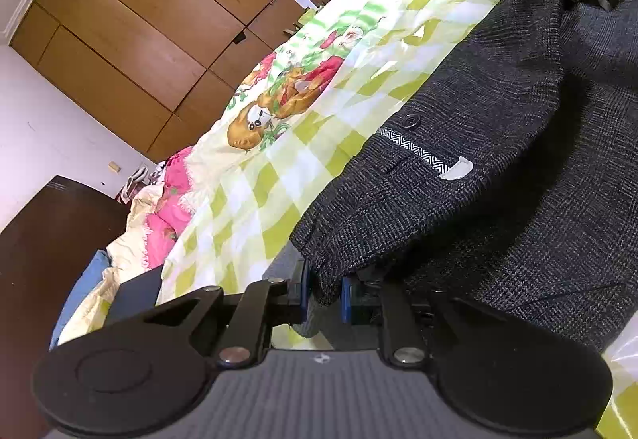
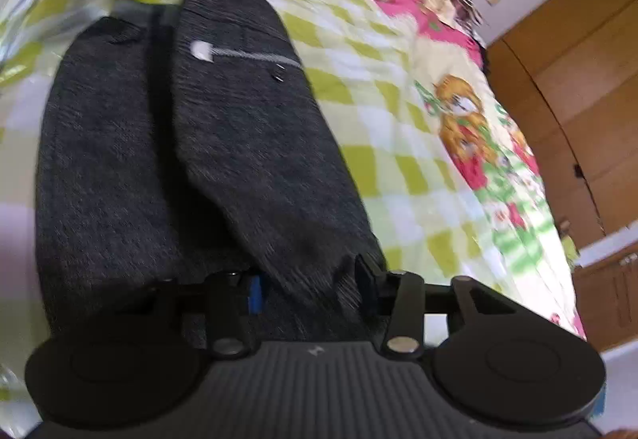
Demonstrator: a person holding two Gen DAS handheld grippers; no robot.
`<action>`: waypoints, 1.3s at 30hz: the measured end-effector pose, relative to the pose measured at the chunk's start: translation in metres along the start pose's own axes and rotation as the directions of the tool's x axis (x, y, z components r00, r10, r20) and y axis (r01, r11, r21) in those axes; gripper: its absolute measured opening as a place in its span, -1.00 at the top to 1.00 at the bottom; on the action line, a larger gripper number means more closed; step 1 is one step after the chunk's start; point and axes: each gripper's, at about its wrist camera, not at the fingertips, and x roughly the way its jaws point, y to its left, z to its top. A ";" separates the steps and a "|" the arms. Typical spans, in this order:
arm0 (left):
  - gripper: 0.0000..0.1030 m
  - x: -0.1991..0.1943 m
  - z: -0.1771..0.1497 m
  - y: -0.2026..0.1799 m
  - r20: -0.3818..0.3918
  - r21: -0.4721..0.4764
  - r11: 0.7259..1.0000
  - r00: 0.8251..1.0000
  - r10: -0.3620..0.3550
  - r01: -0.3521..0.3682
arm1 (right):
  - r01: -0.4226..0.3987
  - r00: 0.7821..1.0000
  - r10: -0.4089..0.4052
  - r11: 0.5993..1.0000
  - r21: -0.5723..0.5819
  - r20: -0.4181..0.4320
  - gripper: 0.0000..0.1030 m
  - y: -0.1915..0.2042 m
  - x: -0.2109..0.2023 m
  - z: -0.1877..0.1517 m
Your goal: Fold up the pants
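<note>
Dark grey woven pants [image 1: 498, 112] lie across a bed spread with a yellow-green checked quilt [image 1: 279, 176] printed with cartoon figures, a wooden wardrobe [image 1: 131, 40] beyond it along the wall. Seen from the left wrist, the left claw [image 1: 325, 295] pinches a corner of the cloth, its blue pads pressed against the fabric on both sides, at the end of the garment where a back pocket with a button [image 1: 410, 120] and a herringbone trim shows. In the blurred view from the right wrist, the right claw [image 2: 311, 287] sits at the opposite end of the same edge with its jaws spread; cloth lies between them, but the pads do not appear to be pressing on it, so that end looks let go or not yet gripped. The same view shows the pants [image 2: 159, 144] as two long panels side by side with a dark crease running between them, the pocketed panel lying partly over the other. That suggests the lengthwise fold, leg onto leg, is largely made or being settled. Still to come, by the look of it: smoothing the top layer flush with the lower one, then folding the long shape across its length into a compact stack.
</note>
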 end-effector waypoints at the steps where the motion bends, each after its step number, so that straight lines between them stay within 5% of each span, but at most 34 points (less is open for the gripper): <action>1: 0.37 0.002 0.001 0.000 -0.003 -0.003 1.000 1.000 -0.001 0.001 | -0.003 1.000 0.004 0.998 0.061 -0.020 0.87 -0.007 0.002 0.000; 6: 0.40 -0.009 0.004 0.007 0.000 -0.003 1.000 1.000 0.012 -0.012 | -0.043 0.999 0.034 0.954 0.296 0.034 0.91 -0.036 -0.025 0.007; 12: 0.42 -0.050 -0.006 0.007 0.006 0.007 1.000 1.000 0.028 -0.028 | -0.094 0.994 0.071 0.943 0.320 0.083 0.92 -0.015 -0.083 -0.002; 17: 0.42 -0.053 -0.033 -0.027 -0.069 0.015 1.000 0.997 -0.019 0.020 | -0.194 0.981 0.193 0.919 0.343 0.037 0.92 0.039 -0.060 -0.023; 29: 0.35 -0.046 -0.042 -0.038 -0.092 0.017 0.999 0.995 -0.049 0.051 | -0.130 0.988 0.151 0.932 0.337 -0.039 0.83 0.053 -0.041 -0.028; 39: 0.31 -0.063 -0.049 -0.040 -0.119 0.023 0.996 0.990 -0.079 0.082 | -0.101 0.987 0.141 0.914 0.392 -0.074 0.42 0.043 -0.069 -0.052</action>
